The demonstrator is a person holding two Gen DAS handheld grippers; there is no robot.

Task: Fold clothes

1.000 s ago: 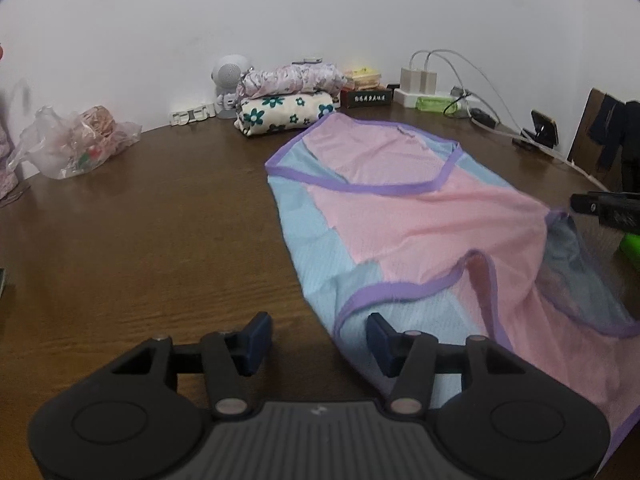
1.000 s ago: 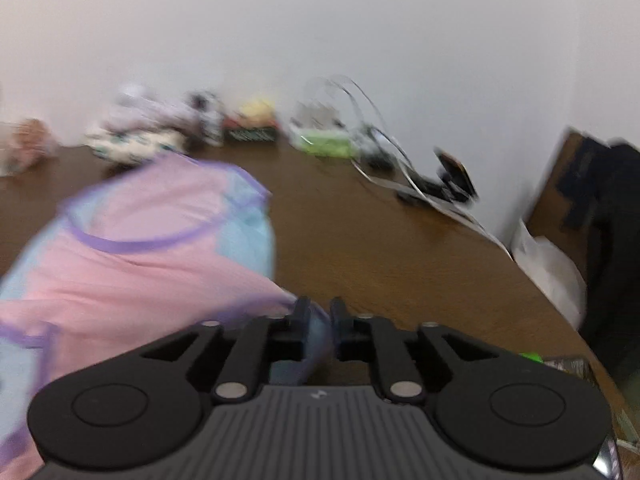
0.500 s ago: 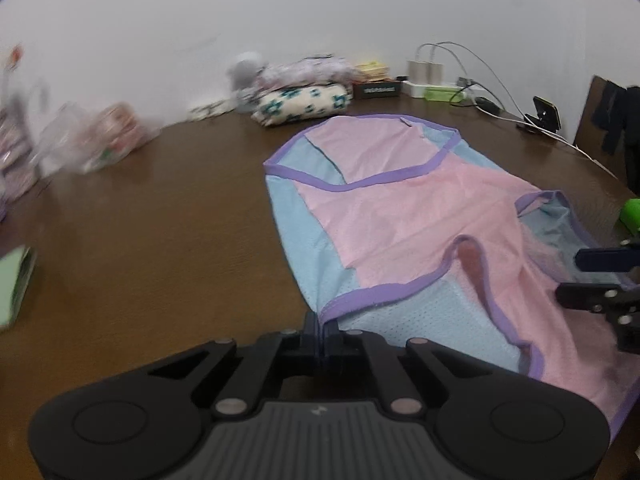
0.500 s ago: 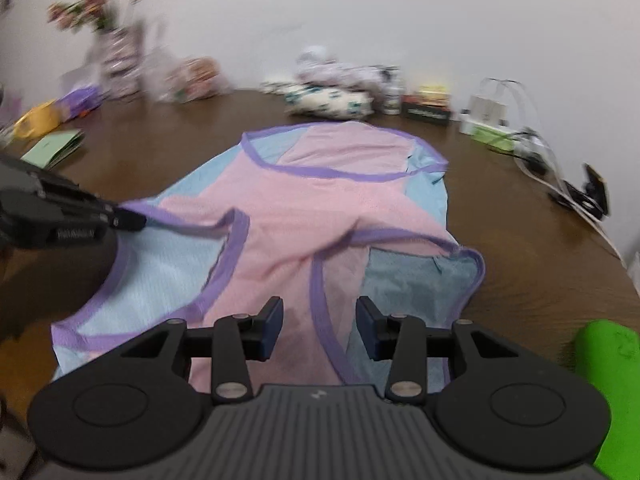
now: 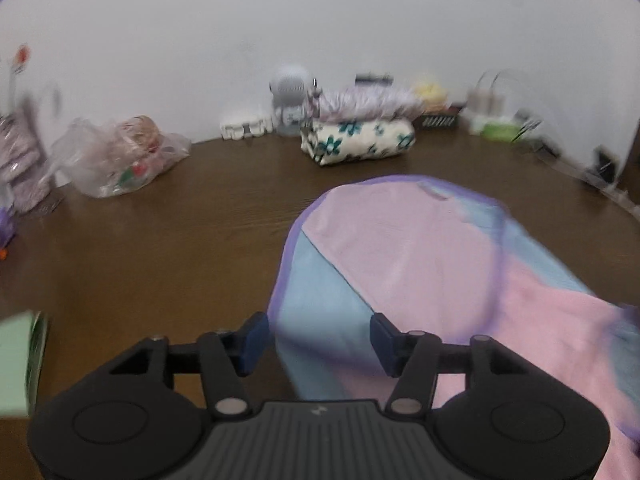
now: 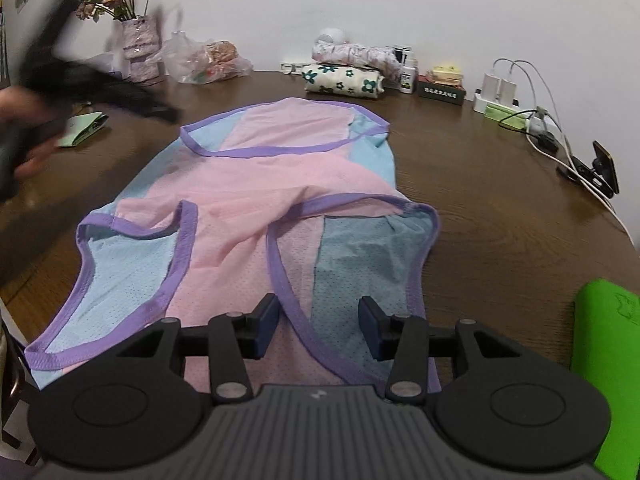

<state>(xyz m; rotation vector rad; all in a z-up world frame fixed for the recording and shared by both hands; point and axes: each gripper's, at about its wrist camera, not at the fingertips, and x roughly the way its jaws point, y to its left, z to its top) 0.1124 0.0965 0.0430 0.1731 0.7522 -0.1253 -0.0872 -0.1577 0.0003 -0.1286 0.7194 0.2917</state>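
A pink and light-blue mesh garment with purple trim (image 6: 280, 200) lies spread on the brown wooden table (image 6: 500, 208). My right gripper (image 6: 318, 328) is open and empty, low over the garment's near end. My left gripper (image 5: 318, 340) is open and empty above the garment's left side (image 5: 400, 264); the left wrist view is motion-blurred. In the right wrist view the left gripper (image 6: 80, 80) shows as a dark blur at the far left, raised off the cloth.
Folded floral clothes (image 6: 344, 80) sit by the back wall with a plastic bag (image 6: 208, 60), a flower vase (image 6: 138, 46), chargers and cables (image 6: 516, 96). A green object (image 6: 608, 360) lies at right, a pale green packet (image 6: 82, 128) at left.
My left gripper opened, let go of the garment's edge and moved up and away to the left. My right gripper stayed open over the near end.
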